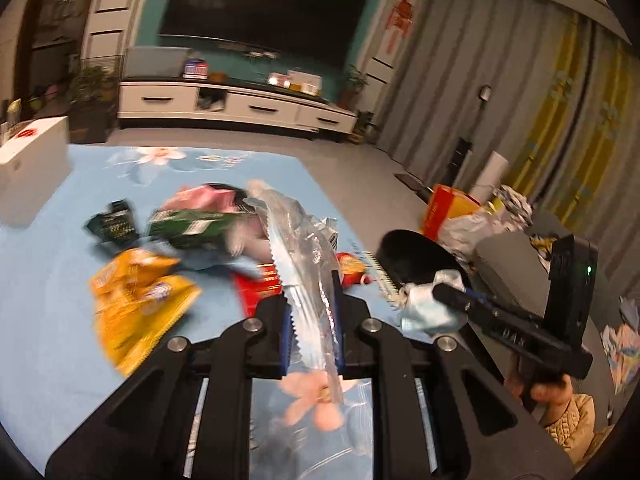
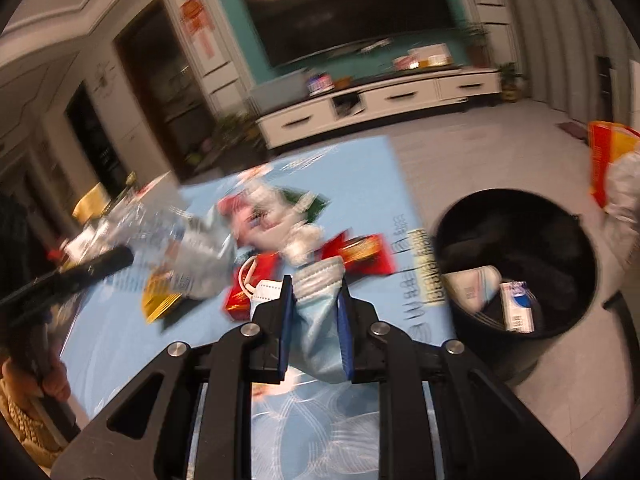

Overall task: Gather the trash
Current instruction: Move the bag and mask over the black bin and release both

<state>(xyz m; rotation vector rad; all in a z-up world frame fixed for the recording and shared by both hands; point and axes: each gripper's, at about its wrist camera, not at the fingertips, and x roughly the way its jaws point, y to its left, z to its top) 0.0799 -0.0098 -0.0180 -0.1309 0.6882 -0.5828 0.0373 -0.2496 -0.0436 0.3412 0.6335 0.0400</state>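
My left gripper (image 1: 311, 304) is shut on a clear plastic wrapper (image 1: 304, 248) with a serrated edge, held above the blue table (image 1: 48, 264). My right gripper (image 2: 316, 292) is shut on a crumpled light blue face mask (image 2: 320, 320); it also shows in the left wrist view (image 1: 428, 308), beside the black trash bin (image 1: 416, 252). The bin (image 2: 560, 320) stands on the floor right of the table and holds a white carton and other trash. Loose wrappers lie on the table: yellow (image 1: 136, 300), green (image 1: 192, 228), pink (image 1: 200, 198), red (image 2: 360, 254).
A white box (image 1: 32, 160) sits at the table's far left. Bags and a red-yellow box (image 1: 444, 208) pile up on the floor behind the bin. A white TV cabinet (image 1: 240, 106) stands across the room.
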